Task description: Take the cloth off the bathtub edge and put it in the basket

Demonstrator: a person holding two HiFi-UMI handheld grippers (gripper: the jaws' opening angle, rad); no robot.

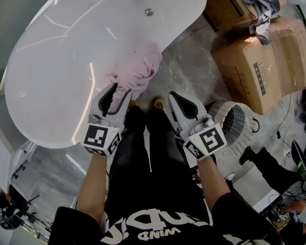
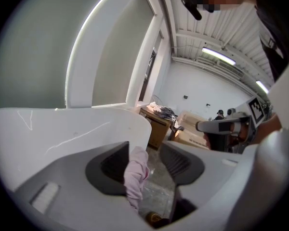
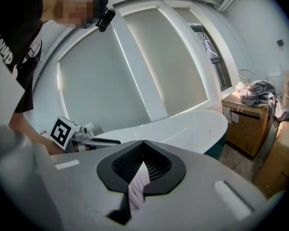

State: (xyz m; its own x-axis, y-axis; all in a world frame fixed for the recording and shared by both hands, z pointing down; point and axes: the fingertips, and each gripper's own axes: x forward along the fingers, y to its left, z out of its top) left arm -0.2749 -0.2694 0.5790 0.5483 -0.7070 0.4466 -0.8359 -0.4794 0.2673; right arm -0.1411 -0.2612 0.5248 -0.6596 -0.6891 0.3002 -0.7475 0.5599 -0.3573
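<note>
Caught the job at the grasping step, nothing lifted yet. Found the crumpled pale pink cloth (image 1: 137, 70) draped over the rim of the glossy white oval bathtub (image 1: 81, 40), with one fold hanging down the outer side toward the grey floor (image 1: 188, 65).

Saw the left gripper (image 1: 120, 90) brought onto that fold, jaws partway apart. Found the cloth (image 2: 136, 174) between them, lying against one pad and clear of the other, so not clamped.

Saw the right gripper (image 1: 171, 94) just beside it over the floor, tips closed together on nothing. Glimpsed a strip of pink through the slit behind the tips; judged that to be cloth beyond, not anything held.

Judged the next move to call for closing the left jaws firmly on the fold and lifting it clear of the rim. Then carrying it across to the white wire basket (image 1: 239, 124) on the floor to the right, beside the brown cardboard boxes (image 1: 260, 65).

Read "WIND", upside down, in white on the black shirt (image 1: 163, 232). Made out a printed label (image 1: 259, 78) on one box, too small to read.
</note>
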